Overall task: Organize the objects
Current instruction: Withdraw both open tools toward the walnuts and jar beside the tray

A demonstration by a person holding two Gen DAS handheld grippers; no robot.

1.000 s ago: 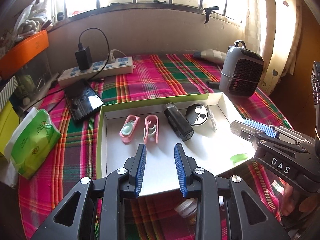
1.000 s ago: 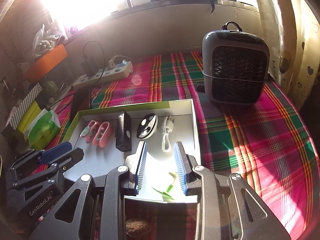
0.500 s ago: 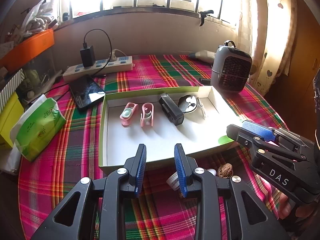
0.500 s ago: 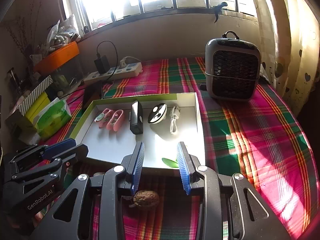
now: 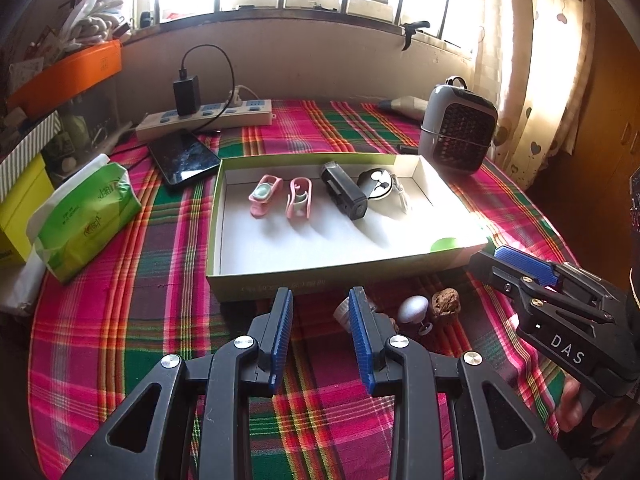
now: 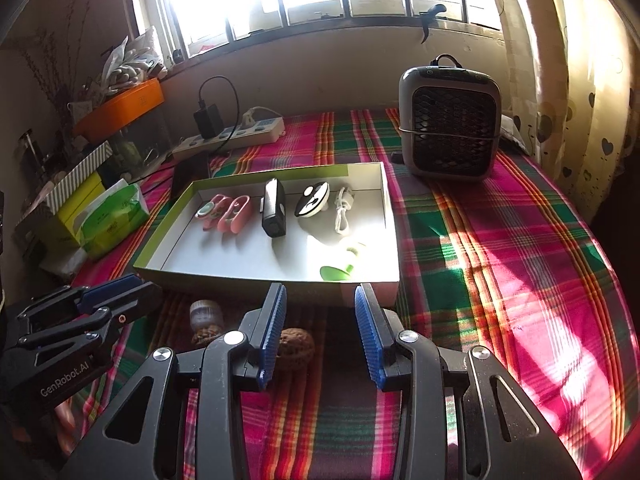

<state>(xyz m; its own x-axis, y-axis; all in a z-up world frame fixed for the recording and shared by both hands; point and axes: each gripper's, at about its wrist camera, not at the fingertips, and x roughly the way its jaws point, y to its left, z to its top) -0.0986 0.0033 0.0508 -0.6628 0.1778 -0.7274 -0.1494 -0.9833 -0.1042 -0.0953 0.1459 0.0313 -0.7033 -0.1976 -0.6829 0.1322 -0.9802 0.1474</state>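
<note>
Left gripper point(image 5: 320, 300): half open, empty.
Right gripper point(image 6: 320, 296): open, holds nothing.
Walnut point(image 6: 296, 349): outside the tray point(image 6: 264, 276), at its near edge, probably next to sort.

We see a table under a plaid cloth point(image 5: 160, 280). On it lie a shallow box point(image 5: 224, 256), a phone point(image 5: 184, 156), a power strip point(image 5: 208, 118), a tissue pack point(image 5: 88, 216), a heater point(image 6: 450, 120), a walnut point(image 5: 445, 300), a white egg shape point(image 5: 414, 308) and a small jar point(image 6: 206, 314).
</note>
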